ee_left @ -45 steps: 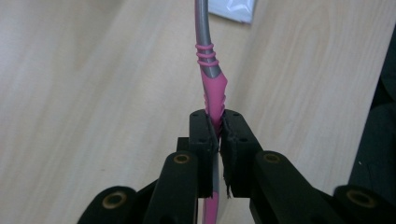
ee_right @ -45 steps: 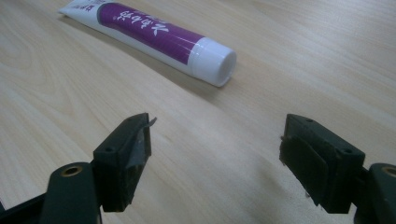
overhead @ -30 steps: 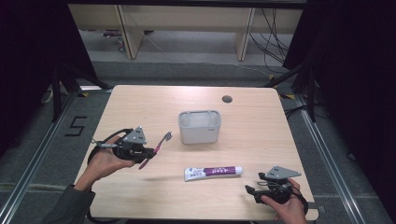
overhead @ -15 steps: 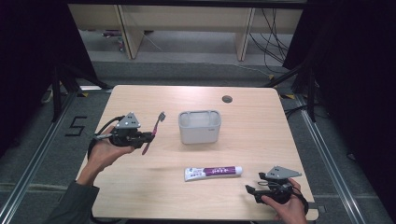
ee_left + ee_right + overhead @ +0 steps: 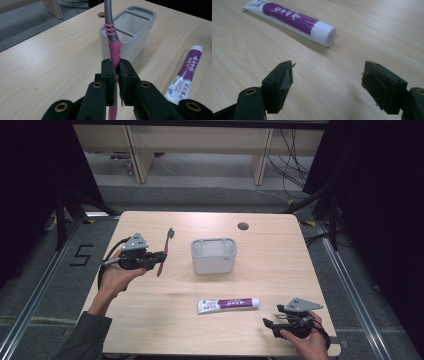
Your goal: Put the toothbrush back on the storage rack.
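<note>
Tabletop [image 5: 150, 330]: pale wood, taking up the middle of the high view; everything in play sits on or above it.
Holder [image 5: 213, 255]: grey two-compartment cup standing upright at the centre of the frame, both compartments look empty; in the left gripper view it stands just behind the toothbrush [image 5: 113, 43].
Toothpaste tube [image 5: 228, 305]: white and purple, lying flat below the holder in the high view, long axis running left to right with the cap at the right end; apart from both grippers.
Left gripper [image 5: 161, 254]: at the left of the high view, held off the tabletop, clenched on the pink lower handle of the toothbrush; the pads [image 5: 110, 72] press it from both sides.
Right gripper [image 5: 266, 325]: lower right of the high view, low over the tabletop, jaws spread wide with nothing between them; the tube's cap [image 5: 325, 32] lies ahead of it, well apart from the pads.
Toothbrush: pink and grey, carried in the air left of the holder, long axis steeply tilted with the bristle head toward the top of the frame and the handle end pointing down.
Key relation: the holder lies to the right of the toothbrush in the high view, near but not touching; the left hand is far the nearer one. Judged from this, the brush must travel right and come over a compartment, handle end down.
</note>
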`<state>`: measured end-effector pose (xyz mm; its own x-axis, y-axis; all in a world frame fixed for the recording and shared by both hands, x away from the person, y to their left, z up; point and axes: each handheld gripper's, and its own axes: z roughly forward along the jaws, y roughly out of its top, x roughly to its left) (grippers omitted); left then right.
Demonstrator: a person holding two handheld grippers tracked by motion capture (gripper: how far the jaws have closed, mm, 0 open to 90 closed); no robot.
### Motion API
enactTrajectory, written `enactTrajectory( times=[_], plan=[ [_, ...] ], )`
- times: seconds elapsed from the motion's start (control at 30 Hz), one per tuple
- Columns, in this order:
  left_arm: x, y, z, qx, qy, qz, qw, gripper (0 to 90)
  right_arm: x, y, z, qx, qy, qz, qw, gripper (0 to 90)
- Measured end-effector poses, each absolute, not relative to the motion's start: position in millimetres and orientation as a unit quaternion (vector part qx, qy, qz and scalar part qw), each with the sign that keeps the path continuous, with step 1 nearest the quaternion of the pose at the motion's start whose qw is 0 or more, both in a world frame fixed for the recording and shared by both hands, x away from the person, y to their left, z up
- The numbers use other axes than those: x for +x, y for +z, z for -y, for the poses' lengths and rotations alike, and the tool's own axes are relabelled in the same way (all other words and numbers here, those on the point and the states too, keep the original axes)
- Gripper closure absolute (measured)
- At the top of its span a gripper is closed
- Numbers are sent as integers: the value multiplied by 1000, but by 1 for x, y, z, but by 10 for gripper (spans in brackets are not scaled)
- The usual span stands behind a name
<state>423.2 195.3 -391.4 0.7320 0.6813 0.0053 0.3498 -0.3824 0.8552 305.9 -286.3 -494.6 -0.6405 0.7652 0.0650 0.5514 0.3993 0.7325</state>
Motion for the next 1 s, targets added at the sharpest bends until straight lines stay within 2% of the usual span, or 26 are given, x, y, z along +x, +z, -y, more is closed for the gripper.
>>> enactTrajectory(
  times=[0.8,1.0],
  plan=[
    [445,-378,-172,773,197,-339,499,828,306,-494,287,400,378,-822,149,253],
    [449,-376,-169,766,199,-346,504,828,304,-494,286,412,381,-816,137,252]
  ],
)
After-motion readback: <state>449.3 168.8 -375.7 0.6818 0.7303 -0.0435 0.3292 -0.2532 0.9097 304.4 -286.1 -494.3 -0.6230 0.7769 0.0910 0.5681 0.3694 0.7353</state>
